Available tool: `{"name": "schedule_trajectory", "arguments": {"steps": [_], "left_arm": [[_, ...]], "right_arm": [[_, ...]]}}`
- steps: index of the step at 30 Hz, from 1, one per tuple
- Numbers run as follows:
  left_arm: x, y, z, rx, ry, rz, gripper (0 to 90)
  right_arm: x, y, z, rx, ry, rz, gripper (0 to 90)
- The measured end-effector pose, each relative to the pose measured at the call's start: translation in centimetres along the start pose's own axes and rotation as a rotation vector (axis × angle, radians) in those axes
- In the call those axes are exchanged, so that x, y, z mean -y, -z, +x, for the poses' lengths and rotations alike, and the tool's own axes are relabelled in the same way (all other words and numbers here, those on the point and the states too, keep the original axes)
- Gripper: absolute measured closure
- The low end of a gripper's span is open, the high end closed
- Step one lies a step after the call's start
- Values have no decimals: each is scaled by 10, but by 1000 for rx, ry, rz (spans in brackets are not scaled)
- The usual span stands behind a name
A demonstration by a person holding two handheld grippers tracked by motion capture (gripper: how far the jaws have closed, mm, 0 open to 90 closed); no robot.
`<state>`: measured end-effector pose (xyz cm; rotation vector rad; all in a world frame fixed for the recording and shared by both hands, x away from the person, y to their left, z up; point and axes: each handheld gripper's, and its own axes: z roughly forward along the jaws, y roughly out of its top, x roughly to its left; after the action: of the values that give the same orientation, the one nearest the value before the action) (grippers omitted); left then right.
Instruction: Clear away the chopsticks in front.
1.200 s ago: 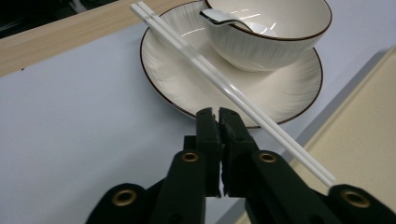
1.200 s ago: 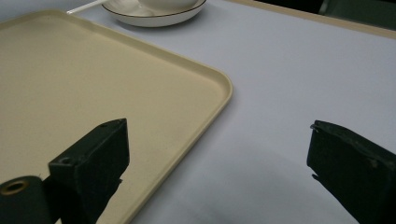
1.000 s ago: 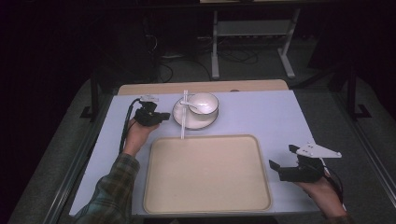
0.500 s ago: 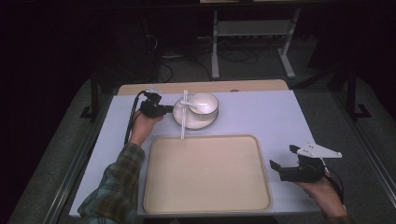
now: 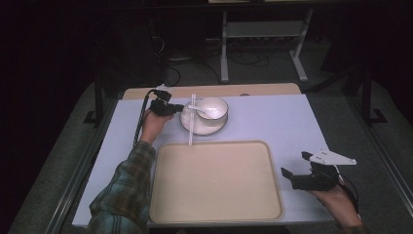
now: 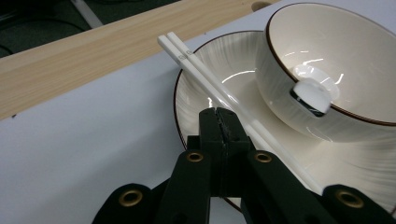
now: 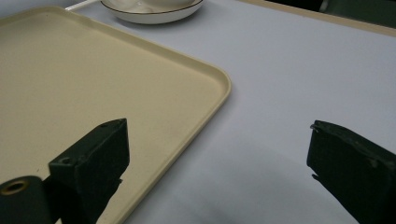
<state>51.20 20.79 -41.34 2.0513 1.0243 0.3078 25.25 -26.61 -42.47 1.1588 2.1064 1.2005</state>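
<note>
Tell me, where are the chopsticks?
In the high view the chopsticks lie across the plate's left rim, beside the bowl, their near tips just reaching the tray.

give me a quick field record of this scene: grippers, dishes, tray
left gripper: jaws shut, nothing between them, tips at the plate's left edge beside the chopsticks
right gripper: jaws open, nothing held, at the tray's right side
chopsticks: white pair lying across the plate's left part, near end reaching the tray
bowl: on the plate, spoon inside
plate: behind the tray
tray: beige, nothing on it
</note>
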Motion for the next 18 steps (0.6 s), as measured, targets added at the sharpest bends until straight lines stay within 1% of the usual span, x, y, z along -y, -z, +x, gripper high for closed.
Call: {"name": "schedule_trajectory", "arguments": {"steps": [3, 6, 7, 10, 13, 16, 18], "left_arm": [[-2, -9, 2, 4, 2, 8, 897], [-3, -13, 3, 1, 4, 3, 897], [-2, -17, 4, 0, 11, 11, 897], [-3, -24, 5, -2, 10, 31, 897], [-3, -28, 5, 0, 12, 33, 897], [-4, -36, 4, 0, 8, 54, 897], [-4, -38, 3, -3, 13, 55, 897]], "right_arm": [[0, 0, 0, -1, 0, 1, 54], [0, 0, 0, -3, -1, 1, 54], [1, 0, -1, -4, -3, 1, 54], [1, 0, -1, -5, -4, 3, 54], [1, 0, -1, -6, -4, 2, 54], [0, -1, -1, -8, -4, 4, 55], [0, -1, -1, -9, -3, 4, 55]]}}
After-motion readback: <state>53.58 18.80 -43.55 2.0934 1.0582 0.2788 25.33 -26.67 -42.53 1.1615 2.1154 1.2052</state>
